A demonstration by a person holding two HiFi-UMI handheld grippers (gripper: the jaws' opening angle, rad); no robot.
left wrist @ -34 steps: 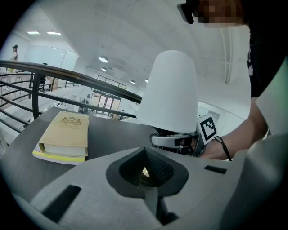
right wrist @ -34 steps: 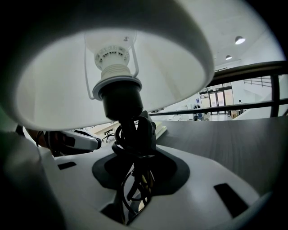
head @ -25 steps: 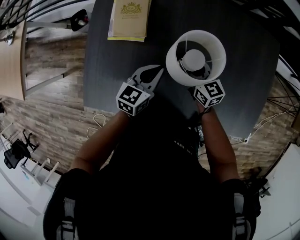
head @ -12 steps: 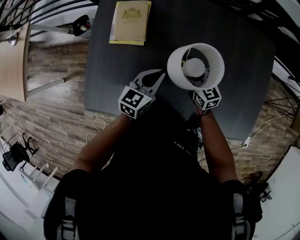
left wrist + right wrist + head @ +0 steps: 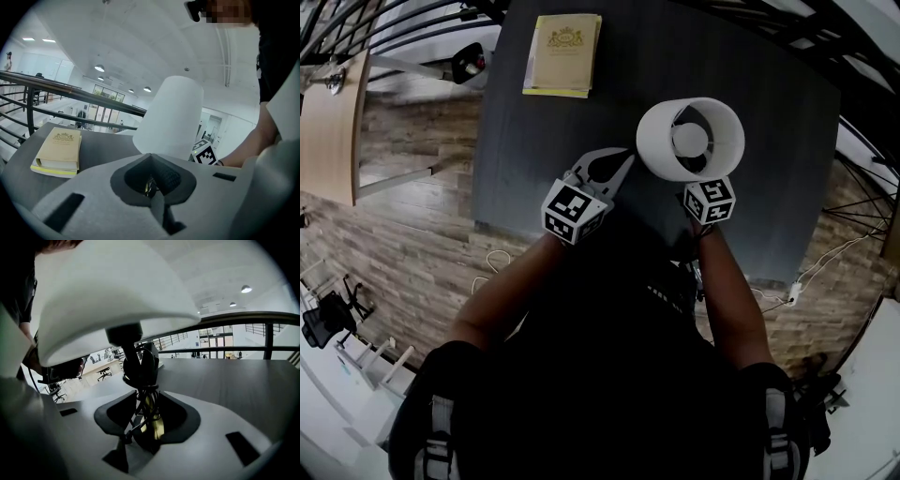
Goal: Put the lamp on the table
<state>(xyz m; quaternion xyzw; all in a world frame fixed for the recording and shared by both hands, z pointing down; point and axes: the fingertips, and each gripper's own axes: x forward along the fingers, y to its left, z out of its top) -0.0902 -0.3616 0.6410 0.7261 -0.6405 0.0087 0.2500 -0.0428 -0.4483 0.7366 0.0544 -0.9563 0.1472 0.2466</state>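
Note:
The lamp stands on the dark table (image 5: 778, 103) with its white shade (image 5: 689, 141) seen from above. In the right gripper view the shade (image 5: 108, 301) fills the top, and the black stem with its bundled cord (image 5: 140, 376) passes between the jaws of my right gripper (image 5: 143, 397). Those jaws are opening and a gap shows beside the cord. The head view shows only that gripper's marker cube (image 5: 710, 202) below the shade. My left gripper (image 5: 623, 157) rests left of the lamp, shut and empty, and its own view shows the shade (image 5: 171, 117) ahead.
A tan book (image 5: 562, 54) lies at the table's far left, and the left gripper view shows the book (image 5: 58, 150) too. The table's near edge runs just under both grippers. A railing (image 5: 70, 91) lies beyond, and a cable and plug (image 5: 792, 295) are on the floor at right.
The lamp and my right gripper have sunk away from the head camera, so the shade looks smaller. The left gripper has kept its place beside it.

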